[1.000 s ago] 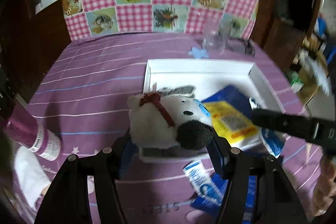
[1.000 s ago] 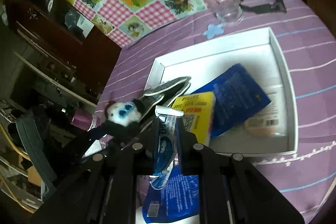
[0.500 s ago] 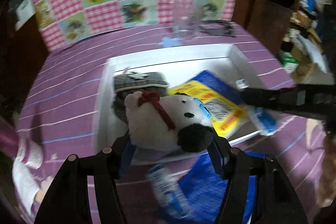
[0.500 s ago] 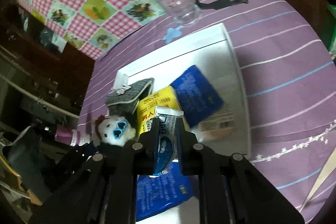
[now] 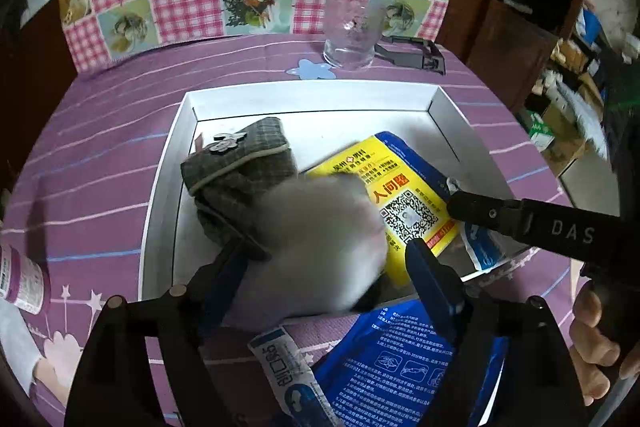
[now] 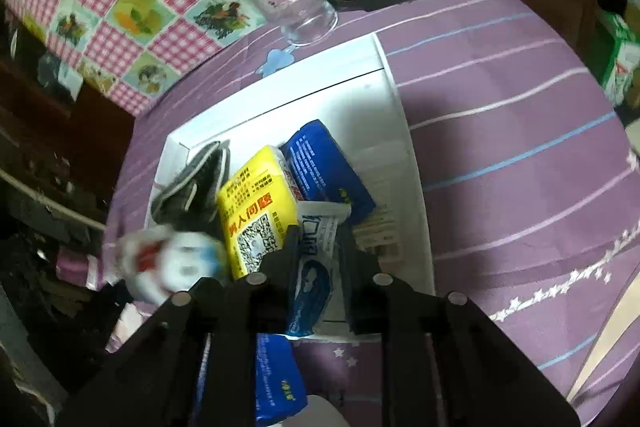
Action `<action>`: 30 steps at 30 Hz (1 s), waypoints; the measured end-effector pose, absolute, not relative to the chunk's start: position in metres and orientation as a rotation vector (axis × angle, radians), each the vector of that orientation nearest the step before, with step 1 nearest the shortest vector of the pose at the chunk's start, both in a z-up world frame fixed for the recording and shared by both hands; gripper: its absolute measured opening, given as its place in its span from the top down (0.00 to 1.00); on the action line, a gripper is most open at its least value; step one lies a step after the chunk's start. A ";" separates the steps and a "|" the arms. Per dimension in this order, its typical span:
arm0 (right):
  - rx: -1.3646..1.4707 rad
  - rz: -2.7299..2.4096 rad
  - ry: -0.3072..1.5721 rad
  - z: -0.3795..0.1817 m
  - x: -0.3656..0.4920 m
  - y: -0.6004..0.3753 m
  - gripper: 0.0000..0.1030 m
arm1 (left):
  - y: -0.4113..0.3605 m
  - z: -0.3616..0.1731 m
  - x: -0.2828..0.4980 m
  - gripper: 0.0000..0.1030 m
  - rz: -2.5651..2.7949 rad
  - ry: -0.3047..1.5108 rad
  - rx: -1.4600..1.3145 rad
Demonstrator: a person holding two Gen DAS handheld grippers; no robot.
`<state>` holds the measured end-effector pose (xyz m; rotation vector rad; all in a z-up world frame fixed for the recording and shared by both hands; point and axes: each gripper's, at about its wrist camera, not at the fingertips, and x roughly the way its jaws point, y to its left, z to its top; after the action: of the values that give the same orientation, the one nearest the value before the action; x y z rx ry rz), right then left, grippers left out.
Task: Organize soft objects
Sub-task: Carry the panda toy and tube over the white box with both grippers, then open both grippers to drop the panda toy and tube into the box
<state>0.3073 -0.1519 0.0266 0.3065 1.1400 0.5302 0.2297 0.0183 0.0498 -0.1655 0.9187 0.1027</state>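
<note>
A white plush dog blurs between the fingers of my left gripper, over the near left of the white tray; the jaws stand wide and it looks loose. It also shows blurred in the right wrist view. My right gripper is shut on a blue-and-white packet above the tray's near edge. In the tray lie a grey plaid pouch, a yellow packet and a blue packet.
A blue packet and a small white-blue packet lie on the purple striped cloth before the tray. A drinking glass and a black clip stand behind it. A purple bottle lies at the left.
My left gripper has opened and the plush dog drops into the tray, blurred. Both grippers have moved forward over the tray; the right one still holds its packet.
</note>
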 end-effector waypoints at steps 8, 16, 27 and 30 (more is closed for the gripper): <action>0.446 0.588 1.119 0.043 0.302 -0.160 0.43 | 0.035 0.070 0.212 0.21 0.040 0.811 -0.303; 0.344 0.597 1.061 0.074 0.283 -0.151 0.42 | 0.054 0.099 0.191 0.20 0.022 0.660 -0.369; 0.302 0.548 1.101 0.065 0.287 -0.148 0.42 | 0.057 0.081 0.201 0.22 0.009 0.700 -0.394; 0.307 0.559 1.087 0.070 0.285 -0.153 0.42 | 0.054 0.084 0.200 0.60 -0.010 0.717 -0.378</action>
<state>0.2852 -0.1525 0.0697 0.3075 1.0870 0.5586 0.1999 0.0538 0.0845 -0.3780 0.7168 -0.0105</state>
